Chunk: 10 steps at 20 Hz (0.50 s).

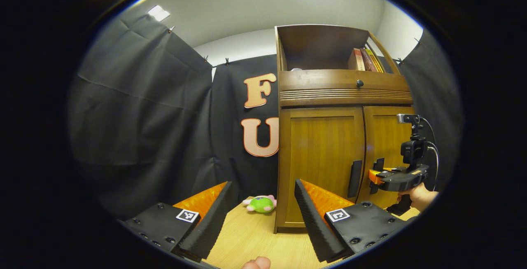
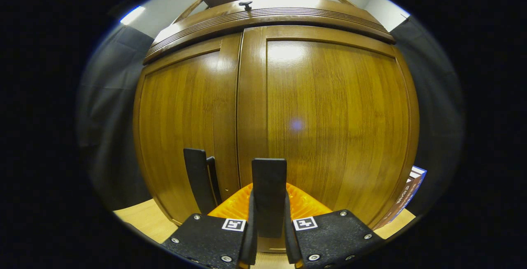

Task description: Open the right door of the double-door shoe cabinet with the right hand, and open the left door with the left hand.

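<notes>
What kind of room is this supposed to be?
Probably a staged recording booth, not a real home: black cloth walls hang around a wooden shoe cabinet standing on a table, with a plush toy beside it.

From the left gripper view we look forward from low over the wooden tabletop (image 1: 255, 236), standing back from the shoe cabinet (image 1: 341, 96) and left of it, so we take in its open top shelf, both doors and the right gripper (image 1: 376, 176) at the right door. From the right gripper view we face the doors almost square on, very near, pressed up to the right door (image 2: 329, 125). Both views share the cabinet's two door fronts.
</notes>
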Each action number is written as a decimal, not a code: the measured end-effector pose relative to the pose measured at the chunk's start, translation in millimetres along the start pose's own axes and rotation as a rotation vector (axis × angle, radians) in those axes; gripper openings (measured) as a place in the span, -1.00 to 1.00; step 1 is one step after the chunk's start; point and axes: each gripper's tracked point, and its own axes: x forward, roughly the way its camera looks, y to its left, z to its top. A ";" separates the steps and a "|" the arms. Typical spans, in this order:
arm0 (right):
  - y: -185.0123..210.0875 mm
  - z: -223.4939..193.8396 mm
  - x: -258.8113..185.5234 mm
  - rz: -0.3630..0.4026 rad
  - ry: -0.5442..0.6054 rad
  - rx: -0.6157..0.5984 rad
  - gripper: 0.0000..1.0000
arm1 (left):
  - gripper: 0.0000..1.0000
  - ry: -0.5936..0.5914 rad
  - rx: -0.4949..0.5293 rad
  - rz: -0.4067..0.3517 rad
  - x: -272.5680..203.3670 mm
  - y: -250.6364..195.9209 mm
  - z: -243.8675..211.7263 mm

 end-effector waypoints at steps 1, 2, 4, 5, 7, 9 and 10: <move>0.1 0.4 -3.8 0.001 -0.002 -0.002 -0.44 | 0.96 0.002 0.001 0.002 -2.2 0.4 -0.6; 0.2 0.3 -8.2 0.004 -0.006 -0.002 -0.44 | 0.97 0.003 0.002 0.002 -3.7 -0.8 -0.2; -0.9 -0.9 -17.8 0.013 -0.003 0.009 -0.44 | 0.96 0.006 0.003 -0.004 -5.8 -4.4 1.2; -1.1 -1.5 -21.9 0.016 -0.002 0.011 -0.43 | 0.97 0.007 0.004 -0.008 -7.7 -6.6 1.1; -2.3 -2.5 -30.9 0.018 -0.008 0.008 -0.43 | 0.97 0.005 0.008 -0.018 -10.1 -13.3 3.8; -4.0 -3.0 -40.4 0.020 -0.009 0.005 -0.44 | 0.96 0.002 0.010 -0.033 -14.3 -20.3 4.8; -4.4 -3.9 -45.5 0.021 -0.004 0.004 -0.43 | 0.96 0.004 0.008 -0.043 -16.0 -25.3 4.8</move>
